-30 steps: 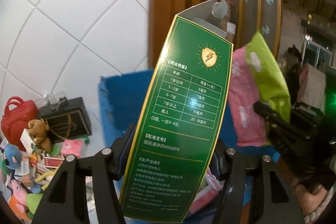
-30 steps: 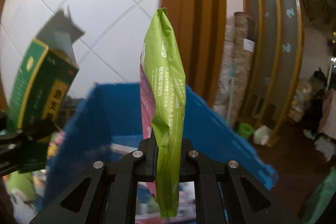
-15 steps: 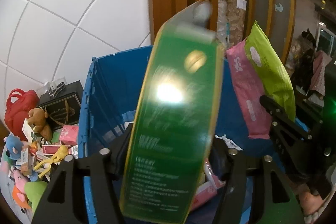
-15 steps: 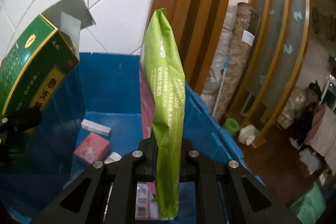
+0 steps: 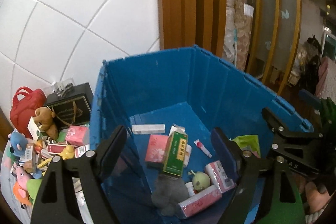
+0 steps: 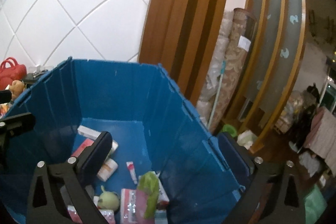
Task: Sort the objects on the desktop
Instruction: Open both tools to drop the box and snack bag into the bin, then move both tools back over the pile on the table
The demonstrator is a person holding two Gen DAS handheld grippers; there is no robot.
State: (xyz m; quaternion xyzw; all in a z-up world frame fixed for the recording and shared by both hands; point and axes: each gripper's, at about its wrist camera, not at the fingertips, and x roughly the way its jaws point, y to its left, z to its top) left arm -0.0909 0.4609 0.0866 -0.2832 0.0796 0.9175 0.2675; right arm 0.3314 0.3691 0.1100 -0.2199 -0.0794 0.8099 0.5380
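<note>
A tall blue bin (image 5: 210, 85) stands below both grippers and also fills the right wrist view (image 6: 117, 93). My left gripper (image 5: 169, 146) is open and empty above it. The green medicine box (image 5: 175, 153) is inside the bin, tilted among pink packs. My right gripper (image 6: 166, 152) is open and empty over the bin's right side. The green-and-pink packet (image 6: 148, 192) is inside the bin, and shows in the left wrist view (image 5: 247, 141) too. The right gripper's body (image 5: 294, 146) shows at the right of the left wrist view.
A heap of toys and small boxes (image 5: 42, 146) lies left of the bin, with a red bag (image 5: 25, 104) and a black box (image 5: 69, 106). A white tiled wall (image 5: 84, 14) and wooden panels (image 5: 189, 3) stand behind. Rolled carpets (image 6: 226, 77) lean at the right.
Both grippers opened. The green box left my left gripper and the green-and-pink packet left my right gripper; both now sit inside the blue bin. Both views tilted down.
</note>
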